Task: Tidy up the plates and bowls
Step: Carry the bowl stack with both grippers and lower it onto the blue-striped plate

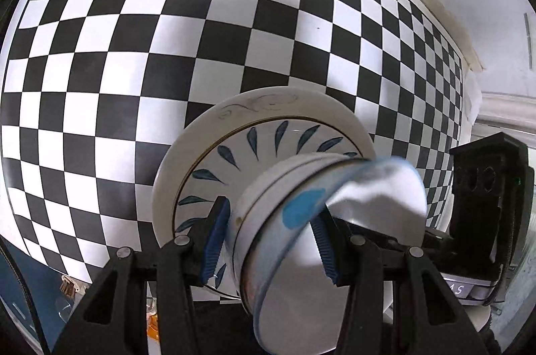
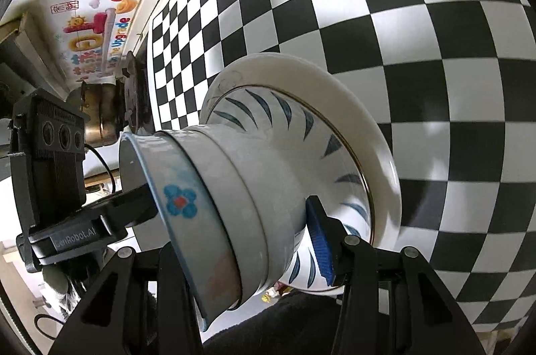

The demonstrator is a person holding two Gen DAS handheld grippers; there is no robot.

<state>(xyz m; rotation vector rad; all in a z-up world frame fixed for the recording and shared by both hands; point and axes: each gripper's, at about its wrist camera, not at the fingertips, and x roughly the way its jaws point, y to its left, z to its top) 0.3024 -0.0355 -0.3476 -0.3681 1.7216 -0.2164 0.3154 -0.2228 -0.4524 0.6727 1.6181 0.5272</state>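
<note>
Both grippers clamp the stack [image 2: 254, 187] of bowls and plates from opposite sides, left gripper [image 1: 268, 241] and right gripper [image 2: 248, 241], carrying it above the checkered table [image 1: 134, 37]. Even pressure and a level stack should prevent sliding.

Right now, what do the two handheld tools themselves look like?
Both tools are matte black plastic with angular, cut-out finger arms, silver round pivot bolts and ribbed blue pads on the fingertips. Seen from the right wrist, the left tool carries a boxy black housing with three round ports, a thin black cable and pale "GenRobot.AI" lettering.
</note>
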